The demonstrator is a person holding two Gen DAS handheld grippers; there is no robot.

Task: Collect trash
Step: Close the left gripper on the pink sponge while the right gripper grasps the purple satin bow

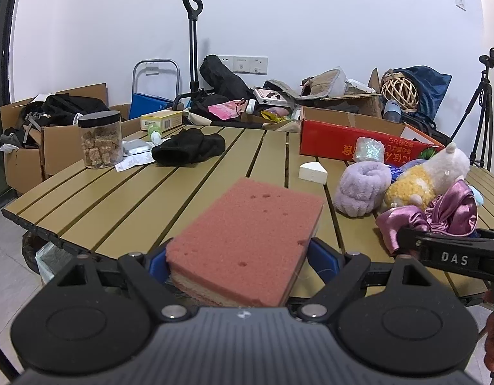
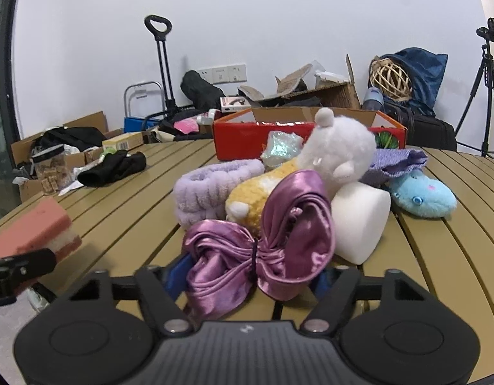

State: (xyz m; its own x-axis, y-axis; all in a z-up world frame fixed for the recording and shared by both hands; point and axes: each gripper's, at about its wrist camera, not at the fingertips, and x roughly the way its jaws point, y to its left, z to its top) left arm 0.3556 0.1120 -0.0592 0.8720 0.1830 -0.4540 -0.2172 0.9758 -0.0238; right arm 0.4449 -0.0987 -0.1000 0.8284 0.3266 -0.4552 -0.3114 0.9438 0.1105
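Left gripper point(image 1: 237, 261) clamps the pink sponge point(image 1: 247, 240). Right gripper point(image 2: 247, 276) straddles the purple satin bow point(image 2: 263, 237); whether it is gripped is unclear. Only the right view shows the blue plush point(image 2: 423, 194) beyond the bow.

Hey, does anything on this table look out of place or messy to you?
Yes. The soft things are heaped together at one end: the purple satin bow leans on the plush toy, which lies tipped over the fuzzy lavender band. Crumpled paper slips lie by the snack jar.

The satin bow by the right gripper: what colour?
Shiny purple-pink satin bow; clearest in the right wrist view.
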